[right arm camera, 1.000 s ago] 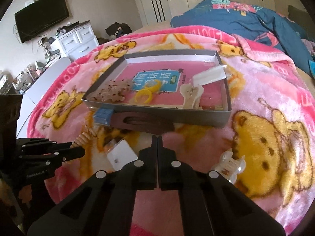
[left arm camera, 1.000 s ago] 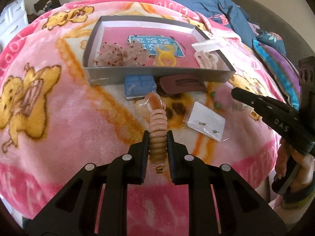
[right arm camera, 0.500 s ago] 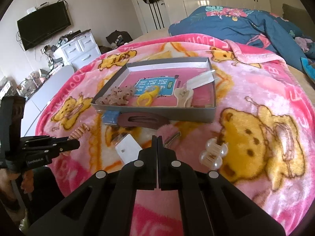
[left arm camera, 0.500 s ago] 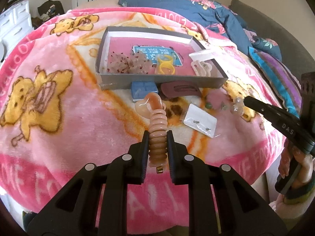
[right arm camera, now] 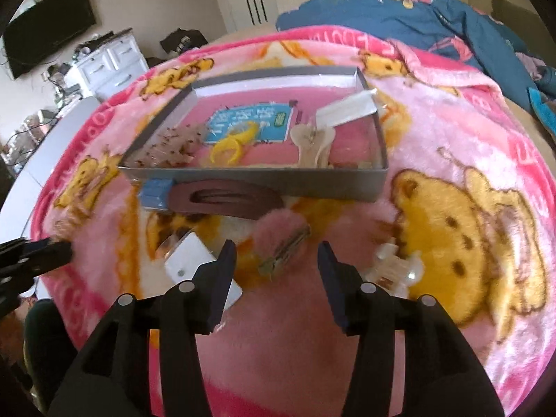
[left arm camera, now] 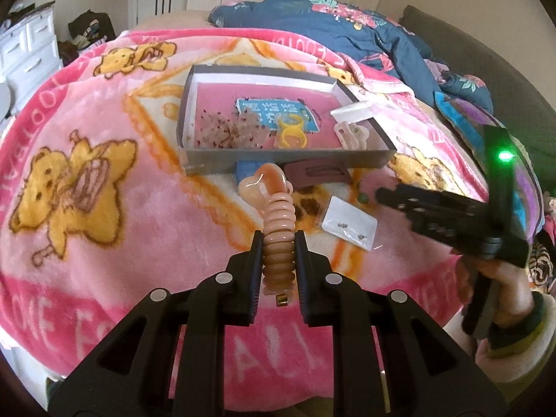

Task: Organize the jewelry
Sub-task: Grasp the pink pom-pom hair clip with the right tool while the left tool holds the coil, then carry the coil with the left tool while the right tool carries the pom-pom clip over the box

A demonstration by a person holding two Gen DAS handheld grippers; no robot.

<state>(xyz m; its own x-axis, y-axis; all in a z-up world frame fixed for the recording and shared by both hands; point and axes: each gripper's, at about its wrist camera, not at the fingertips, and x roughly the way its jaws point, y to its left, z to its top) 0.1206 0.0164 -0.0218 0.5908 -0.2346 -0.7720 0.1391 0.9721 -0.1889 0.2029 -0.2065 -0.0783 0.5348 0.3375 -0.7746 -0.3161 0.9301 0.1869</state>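
- Bedroom; pink cartoon-bear blanket (left arm camera: 87, 146) spread over a bed, blue floral duvet (left arm camera: 347, 34) bunched at the far side, white drawers far left.
- Grey shallow box (left arm camera: 285, 161) sits mid-blanket. Inside it: a speckled translucent piece far left, a yellow ring (left arm camera: 290, 135), a pale clip (left arm camera: 351, 135) at right and a white strip on the right wall.
- Left gripper (left arm camera: 279, 260) is pinched tight on a peach coiled hair tie (left arm camera: 278, 229); the coil sticks out forward past the fingertips, heart charm at its far end, lifted off the blanket.
- Right gripper (right arm camera: 276, 271) has just been opening; jaws now spread, nothing between the pads, tilted down at the blanket.
- Just beyond and between the right jaws lies a pink fluffy hair clip (right arm camera: 285, 239) with its metal clasp showing, flat on the blanket, not touched.
- Other loose items near the box's front wall: maroon snap clip (right arm camera: 222, 198), small blue box (right arm camera: 156, 193), white earring card (right arm camera: 194, 264) just left of the right jaws, clear claw clip (right arm camera: 396, 267) just to their right.
- Step judged: hair tie picked and on its way to the box; right hand lining up the next pick, likely the fluffy clip.
- Next calls for: left carries the tie forward over the near wall, then opens; right drops lower and straddles the clasp before closing.
- Risk: soft pile could let the clip slip or tilt out of the pinch.
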